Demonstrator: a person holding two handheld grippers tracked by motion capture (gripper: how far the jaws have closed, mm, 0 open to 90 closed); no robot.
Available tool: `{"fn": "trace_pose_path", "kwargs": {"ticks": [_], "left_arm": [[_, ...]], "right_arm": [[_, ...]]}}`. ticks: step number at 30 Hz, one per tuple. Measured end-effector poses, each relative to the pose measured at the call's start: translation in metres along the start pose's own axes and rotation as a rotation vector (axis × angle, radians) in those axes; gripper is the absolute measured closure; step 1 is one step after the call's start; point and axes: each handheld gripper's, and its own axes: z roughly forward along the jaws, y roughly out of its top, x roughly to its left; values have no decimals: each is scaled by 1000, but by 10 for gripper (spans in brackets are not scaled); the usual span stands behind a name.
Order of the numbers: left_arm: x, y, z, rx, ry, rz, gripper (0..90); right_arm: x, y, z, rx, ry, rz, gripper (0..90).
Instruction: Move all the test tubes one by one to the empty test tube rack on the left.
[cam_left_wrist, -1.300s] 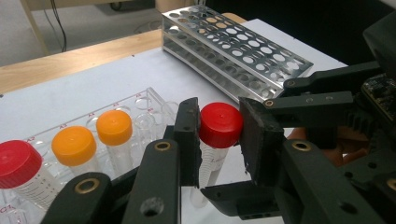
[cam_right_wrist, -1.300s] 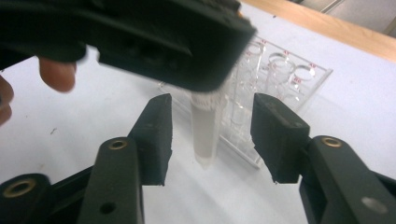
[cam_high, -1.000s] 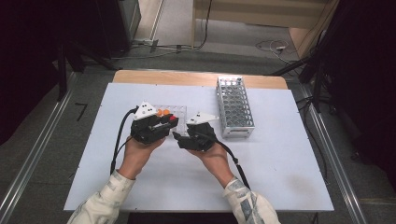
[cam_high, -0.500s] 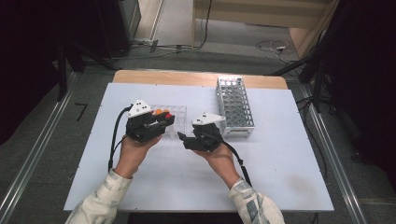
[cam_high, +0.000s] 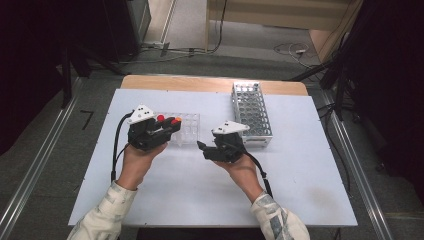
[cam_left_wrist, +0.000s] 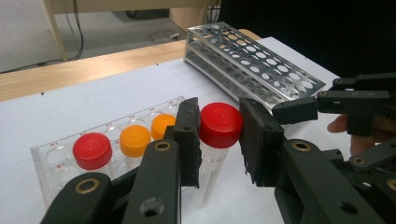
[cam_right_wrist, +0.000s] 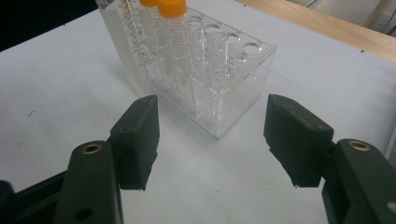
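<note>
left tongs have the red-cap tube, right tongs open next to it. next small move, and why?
Probably bring the right tongs in toward the red-capped tube and close on it. The left tongs clamp it just under the cap, held out of the clear rack, while the right tongs have just been opening, with nothing between them. The metal rack stands on the right-hand side.
</note>
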Motion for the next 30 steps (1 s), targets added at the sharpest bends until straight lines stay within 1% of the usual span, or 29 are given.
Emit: {"fn": "trace_pose_path", "kwargs": {"ticks": [2, 9, 12, 17, 23, 30], "left_arm": [[2, 0, -1, -2, 4, -4, 698], [7, 1, -4, -5, 20, -11, 698], [9, 1, -6, -7, 26, -17, 698], [13, 2, -8, -14, 34, -24, 698], [17, 2, -12, -12, 46, -24, 698], [24, 3, -18, -15, 56, -35, 698]], "right_arm": [[-1, 0, -1, 0, -3, -7, 338], [-4, -4, -3, 1, -2, -4, 328], [-5, -6, -5, 7, -3, 1, 325], [-11, -9, -10, 1, -6, 16, 319], [-18, -13, -18, -1, -22, 24, 319], [-25, -20, -20, 17, -38, 26, 315]]}}
